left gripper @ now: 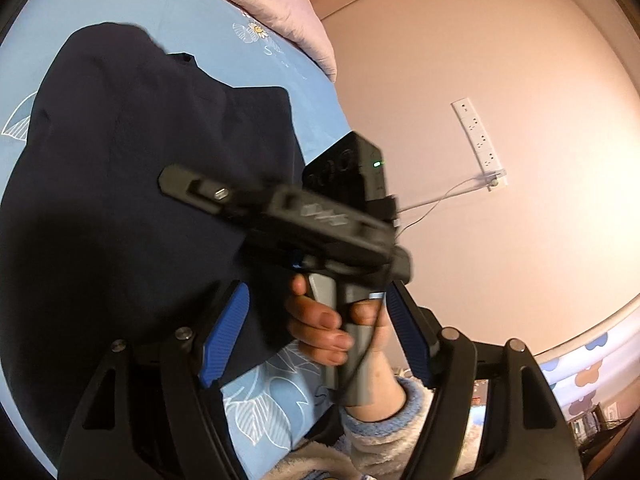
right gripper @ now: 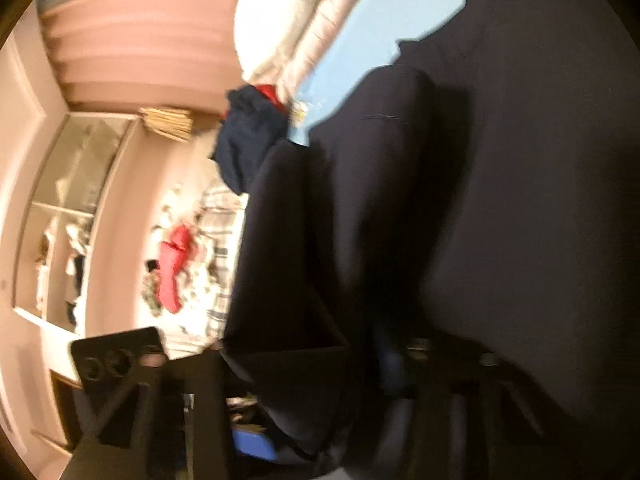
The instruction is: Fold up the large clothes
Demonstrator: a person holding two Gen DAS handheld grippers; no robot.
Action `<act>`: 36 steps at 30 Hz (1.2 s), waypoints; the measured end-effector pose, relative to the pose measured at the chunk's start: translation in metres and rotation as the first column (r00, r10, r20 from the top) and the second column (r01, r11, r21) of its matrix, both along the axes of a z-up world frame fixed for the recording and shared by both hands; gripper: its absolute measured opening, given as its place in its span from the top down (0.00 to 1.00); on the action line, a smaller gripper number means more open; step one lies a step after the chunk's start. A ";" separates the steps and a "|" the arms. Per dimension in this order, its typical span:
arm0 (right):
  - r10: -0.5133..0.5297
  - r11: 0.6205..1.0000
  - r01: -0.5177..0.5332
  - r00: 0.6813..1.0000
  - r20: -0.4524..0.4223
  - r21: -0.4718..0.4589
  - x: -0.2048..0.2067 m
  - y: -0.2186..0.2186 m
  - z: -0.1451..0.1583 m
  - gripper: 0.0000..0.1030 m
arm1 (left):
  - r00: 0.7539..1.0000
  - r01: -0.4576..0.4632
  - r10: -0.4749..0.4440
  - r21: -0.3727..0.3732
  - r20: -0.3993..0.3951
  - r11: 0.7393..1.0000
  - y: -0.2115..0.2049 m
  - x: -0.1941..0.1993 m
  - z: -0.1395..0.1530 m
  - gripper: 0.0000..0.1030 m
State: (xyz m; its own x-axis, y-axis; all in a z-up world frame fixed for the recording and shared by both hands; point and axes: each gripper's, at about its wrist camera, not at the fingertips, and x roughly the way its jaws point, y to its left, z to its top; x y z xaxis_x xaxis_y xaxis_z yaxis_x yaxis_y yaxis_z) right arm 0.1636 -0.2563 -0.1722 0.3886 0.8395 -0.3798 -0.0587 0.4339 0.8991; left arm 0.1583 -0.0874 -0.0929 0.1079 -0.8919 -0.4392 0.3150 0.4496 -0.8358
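Note:
A large dark navy garment (left gripper: pixel 132 184) lies spread on a light blue flowered bedsheet (left gripper: pixel 160 4). My left gripper (left gripper: pixel 318 340) is open, its blue pads (left gripper: pixel 226 336) wide apart above the garment's near edge and holding nothing. The right gripper's body (left gripper: pixel 304 220) crosses the left wrist view, held by a hand (left gripper: pixel 320 328). In the blurred right wrist view the navy garment (right gripper: pixel 460 200) fills the frame and drapes over my right gripper (right gripper: pixel 320 412). A blue pad (right gripper: pixel 254 446) shows beneath the cloth. The jaws themselves are covered.
A pink quilt (left gripper: pixel 280 4) lies at the bed's far end. A wall with a white power strip (left gripper: pixel 480 140) stands right. In the right wrist view, a crumpled navy and red garment (right gripper: pixel 248 136) sits at the bed's edge, with shelves (right gripper: pixel 64 216) and scattered clothes (right gripper: pixel 176 264) beyond.

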 end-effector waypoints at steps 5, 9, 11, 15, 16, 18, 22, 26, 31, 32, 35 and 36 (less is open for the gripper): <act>-0.080 0.990 0.091 0.991 0.104 -0.108 -0.011 -0.011 0.019 0.93 | 0.995 -0.036 0.042 -0.076 0.088 0.996 0.031 -0.011 0.044 0.31; -0.134 0.974 0.164 0.973 0.188 -0.154 -0.015 -0.022 0.046 0.94 | 0.971 -0.155 0.165 -0.069 0.174 0.985 0.070 -0.020 0.076 0.22; -0.145 0.963 0.192 0.960 0.238 -0.189 -0.014 -0.028 0.070 0.94 | 0.956 -0.217 0.217 -0.025 0.199 0.976 0.082 -0.023 0.079 0.22; -0.151 0.937 0.243 0.929 0.338 -0.250 -0.019 -0.052 0.120 0.94 | 0.956 -0.247 0.229 0.083 0.183 0.965 0.076 -0.022 0.061 0.22; -0.155 0.931 0.257 0.922 0.356 -0.261 -0.021 -0.058 0.128 0.94 | 0.959 -0.239 0.219 0.103 0.178 0.965 0.070 -0.023 0.055 0.22; -0.163 0.913 0.285 0.911 0.379 -0.293 -0.026 -0.075 0.145 0.94 | 0.971 -0.199 0.179 0.120 0.161 0.973 0.052 -0.021 0.045 0.22; -0.197 0.878 0.333 0.906 0.376 -0.343 -0.032 -0.106 0.142 0.94 | 0.974 -0.148 0.106 0.210 0.198 0.966 0.011 -0.004 0.032 0.23; -0.275 0.866 0.380 0.905 0.324 -0.326 -0.028 -0.136 0.115 0.94 | 0.971 -0.109 0.039 0.297 0.234 0.948 -0.019 0.001 0.019 0.23; -0.336 0.865 0.397 0.913 0.232 -0.307 -0.013 -0.158 0.074 0.94 | 0.956 -0.079 -0.056 0.433 0.289 0.898 -0.058 0.008 -0.001 0.27; -0.351 0.863 0.403 0.912 0.210 -0.304 -0.011 -0.164 0.063 0.94 | 0.953 -0.068 -0.077 0.456 0.293 0.887 -0.064 0.009 -0.007 0.28; -0.381 0.863 0.416 0.909 0.171 -0.286 -0.009 -0.178 0.041 0.94 | 0.945 -0.056 -0.121 0.514 0.304 0.856 -0.081 0.009 -0.023 0.28; -0.384 0.865 0.414 0.910 0.157 -0.284 -0.008 -0.181 0.033 0.94 | 0.943 -0.052 -0.135 0.535 0.304 0.843 -0.087 0.010 -0.028 0.28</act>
State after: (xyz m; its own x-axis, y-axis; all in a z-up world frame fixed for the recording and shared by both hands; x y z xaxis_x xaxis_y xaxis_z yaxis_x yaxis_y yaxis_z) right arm 0.1557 -0.4377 -0.1391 0.7114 0.4542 -0.5364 0.1020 0.6884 0.7182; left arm 0.1687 -0.1740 -0.1208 0.2927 -0.5382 -0.7903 0.5484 0.7716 -0.3224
